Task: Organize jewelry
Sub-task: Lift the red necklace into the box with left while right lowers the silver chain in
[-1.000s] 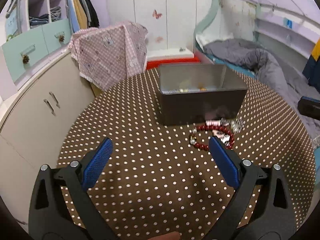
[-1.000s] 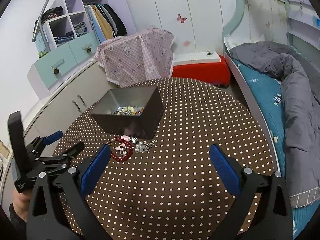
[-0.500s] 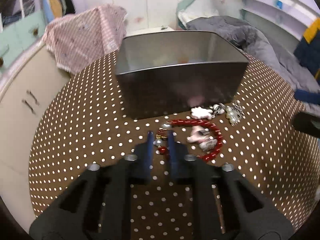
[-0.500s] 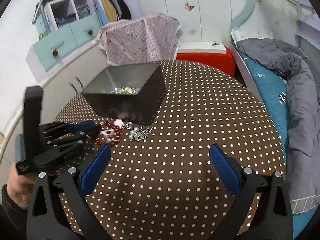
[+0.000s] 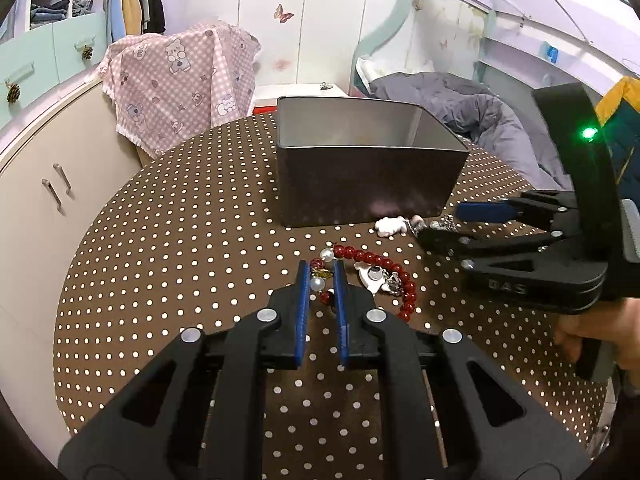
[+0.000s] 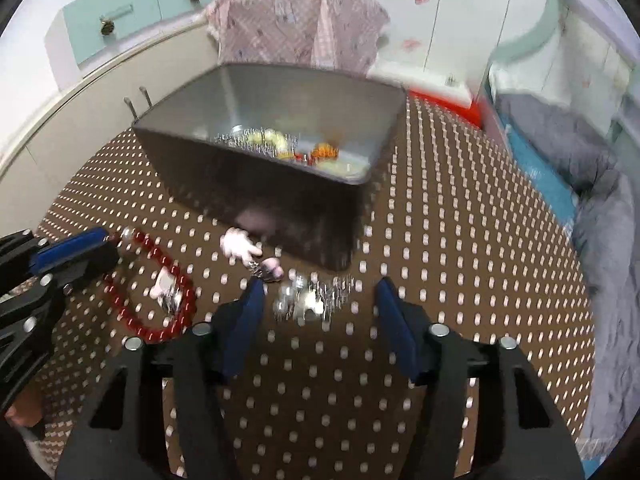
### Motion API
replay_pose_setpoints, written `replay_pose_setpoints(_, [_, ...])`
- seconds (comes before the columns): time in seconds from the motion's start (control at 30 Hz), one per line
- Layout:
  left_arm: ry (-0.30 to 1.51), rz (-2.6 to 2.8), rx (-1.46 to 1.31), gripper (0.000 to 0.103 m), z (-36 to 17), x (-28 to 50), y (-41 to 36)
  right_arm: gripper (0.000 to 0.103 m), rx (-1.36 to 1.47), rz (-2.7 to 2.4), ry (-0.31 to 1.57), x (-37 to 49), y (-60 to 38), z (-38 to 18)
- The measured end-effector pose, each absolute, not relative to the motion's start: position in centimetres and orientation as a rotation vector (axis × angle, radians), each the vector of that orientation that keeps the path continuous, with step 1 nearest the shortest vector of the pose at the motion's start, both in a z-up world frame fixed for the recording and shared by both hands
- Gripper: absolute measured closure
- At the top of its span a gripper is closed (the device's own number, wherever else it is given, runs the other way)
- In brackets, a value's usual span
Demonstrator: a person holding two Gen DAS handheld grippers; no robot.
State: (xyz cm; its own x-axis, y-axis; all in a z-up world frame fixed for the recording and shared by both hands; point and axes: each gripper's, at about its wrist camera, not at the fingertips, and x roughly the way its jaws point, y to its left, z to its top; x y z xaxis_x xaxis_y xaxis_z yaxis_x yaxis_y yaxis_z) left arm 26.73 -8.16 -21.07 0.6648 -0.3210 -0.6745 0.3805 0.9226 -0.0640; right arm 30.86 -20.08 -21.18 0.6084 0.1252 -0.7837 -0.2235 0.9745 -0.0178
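Observation:
A red bead bracelet (image 5: 384, 263) with pearl beads lies on the dotted table in front of a grey metal box (image 5: 360, 176). My left gripper (image 5: 320, 270) is shut on the red bead bracelet at its pearl end. In the right wrist view the left gripper (image 6: 106, 245) sits at that same end of the bracelet (image 6: 158, 330). My right gripper (image 6: 320, 300) straddles a silver jewelry piece (image 6: 310, 300); its jaws are closing and the pads stand clear of it. A white charm (image 5: 389, 225) lies by the box (image 6: 260, 184), which holds several small pieces (image 6: 280, 145).
The brown polka-dot tablecloth (image 5: 180, 240) covers a round table. A pink checked cloth (image 5: 180, 80) hangs over a chair behind it. Cream cabinets (image 5: 48, 184) stand to the left and a bed with a grey duvet (image 5: 480, 116) to the right. A person's hand (image 5: 600, 328) holds the right gripper.
My left gripper went from wide open to shut at the bracelet's pearl end. My right gripper moved forward and down over the silver piece, and its jaws narrowed.

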Motion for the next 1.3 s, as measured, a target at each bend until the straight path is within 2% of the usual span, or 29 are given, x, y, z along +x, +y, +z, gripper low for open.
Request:
replay_pose_setpoints(0.03, [0.742,-0.398,0.084,0.091,-21.0,26.9,-8.0,0.074,-0.126,0.208,0.897,30.6,-20.0,-21.1])
replay_pose_setpoints(0.07, [0.74,-0.4,0.081,0.091,-21.0,26.8,-7.9,0.088,-0.139,0.212,0.899,30.2,-20.0,-21.1])
replay_pose_setpoints(0.17, [0.734,-0.4,0.076,0.091,-20.8,26.4,-7.8,0.096,-0.128,0.225,0.898,29.0,-20.7,-21.0])
replay_pose_setpoints(0.4, [0.705,-0.419,0.076,0.091,-19.5,26.1,-6.9,0.096,-0.042,0.251,0.843,26.0,-23.2,-18.9])
replay_pose_setpoints(0.77, [0.59,-0.48,0.042,0.091,-13.0,23.9,-5.6,0.096,-0.03,0.304,0.68,22.2,-24.0,-11.2])
replay_pose_setpoints(1.3, [0.487,-0.493,0.051,0.091,-6.0,24.5,-4.9,0.096,-0.078,0.344,0.518,23.2,-21.9,-3.3])
